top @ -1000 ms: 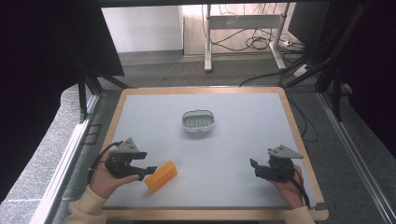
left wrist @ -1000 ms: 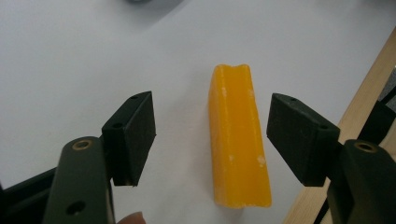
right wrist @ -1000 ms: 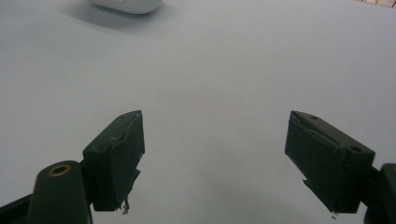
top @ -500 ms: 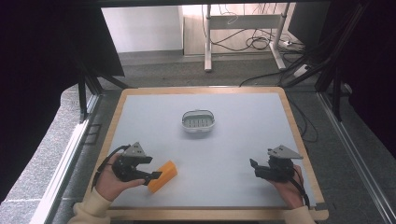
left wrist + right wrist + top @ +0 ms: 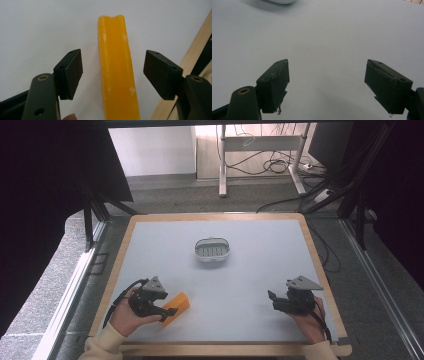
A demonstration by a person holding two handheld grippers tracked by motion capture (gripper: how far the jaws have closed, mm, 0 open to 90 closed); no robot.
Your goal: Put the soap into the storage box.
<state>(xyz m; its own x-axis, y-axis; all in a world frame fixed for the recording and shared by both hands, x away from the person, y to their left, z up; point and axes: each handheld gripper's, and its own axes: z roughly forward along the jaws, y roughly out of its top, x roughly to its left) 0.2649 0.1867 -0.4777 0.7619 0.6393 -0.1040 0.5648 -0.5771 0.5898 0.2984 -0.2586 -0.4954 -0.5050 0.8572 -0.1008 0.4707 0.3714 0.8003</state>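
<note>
The left gripper is sitting near the front left corner of the table, with its jaws standing wide and passing along either side of the orange bar. In the left gripper view, the orange bar is lying lengthwise in the middle of the gap; both pads are standing clear of its sides, so nothing is being gripped. The bar is resting flat on the grey table surface, close to the wooden front edge. A hand is holding the left gripper from behind, and its cable is looping toward the left table edge.

The right gripper is sitting near the front right corner, well apart from the bar. In the right gripper view, its jaws are standing wide over bare table surface.

A small white oval dish is standing near the table centre, well apart from both grippers and from the bar.
</note>
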